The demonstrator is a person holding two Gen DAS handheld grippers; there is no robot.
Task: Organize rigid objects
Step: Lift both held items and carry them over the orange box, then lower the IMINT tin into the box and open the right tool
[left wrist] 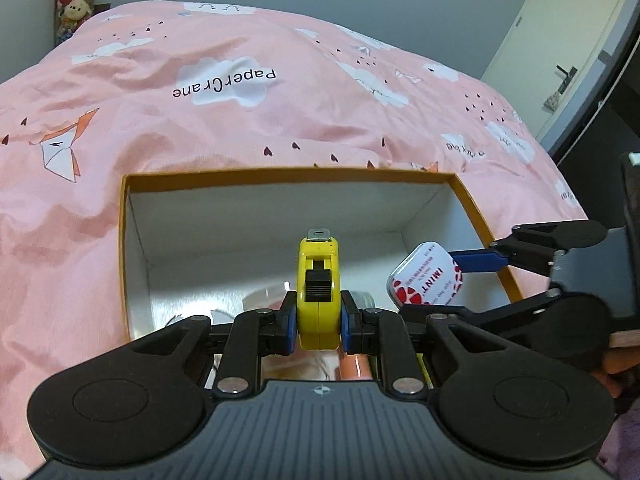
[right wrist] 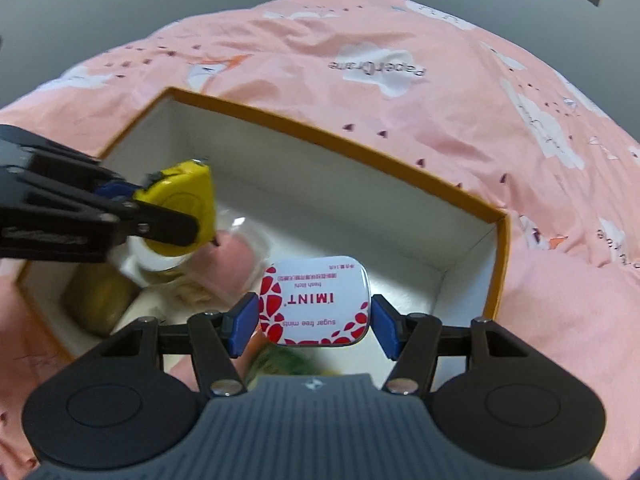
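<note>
My left gripper (left wrist: 318,316) is shut on a yellow tape measure (left wrist: 318,280), held upright above an open orange-rimmed box (left wrist: 288,176) with white inner walls. My right gripper (right wrist: 314,318) is shut on a white and red mint tin (right wrist: 314,300), also over the box (right wrist: 340,140). In the left wrist view the mint tin (left wrist: 426,280) and the right gripper (left wrist: 468,284) come in from the right. In the right wrist view the tape measure (right wrist: 180,200) and the left gripper (right wrist: 116,200) hang at the left over the box.
The box sits on a bed with a pink cover (left wrist: 240,100) printed with clouds. Inside the box lie a clear round container (right wrist: 240,248), a brownish object (right wrist: 100,300) and other blurred items. A door (left wrist: 560,52) stands at the far right; plush toys (left wrist: 76,0) are at the back.
</note>
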